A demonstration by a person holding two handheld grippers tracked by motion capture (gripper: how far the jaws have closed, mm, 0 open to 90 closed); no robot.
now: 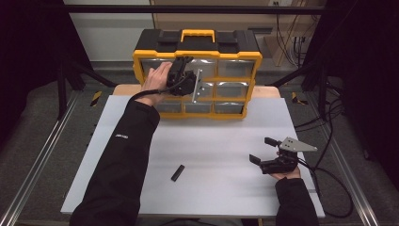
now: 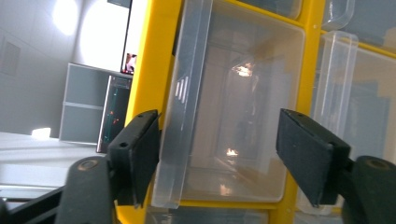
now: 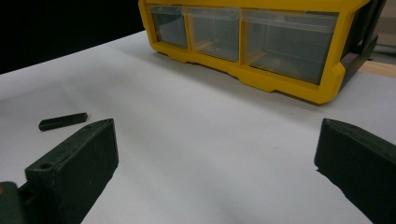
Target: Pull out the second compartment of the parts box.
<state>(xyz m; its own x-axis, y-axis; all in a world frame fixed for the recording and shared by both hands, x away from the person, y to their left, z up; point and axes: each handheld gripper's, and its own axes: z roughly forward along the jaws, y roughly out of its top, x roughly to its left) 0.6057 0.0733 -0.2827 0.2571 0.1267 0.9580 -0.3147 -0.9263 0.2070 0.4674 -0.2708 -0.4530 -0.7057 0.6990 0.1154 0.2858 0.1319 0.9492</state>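
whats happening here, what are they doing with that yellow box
A person is working at a yellow drawer organizer standing at the far side of the white table. The left gripper straddles a clear drawer, jaws not yet clamped. The right gripper rests open on the table. A small black bar lies untouched.

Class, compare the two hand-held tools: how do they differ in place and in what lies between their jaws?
The left tool is raised at the yellow organizer, its jaws either side of a clear drawer. The right tool rests low over the white table, its jaws wide with nothing between. Both are black and two-jawed.
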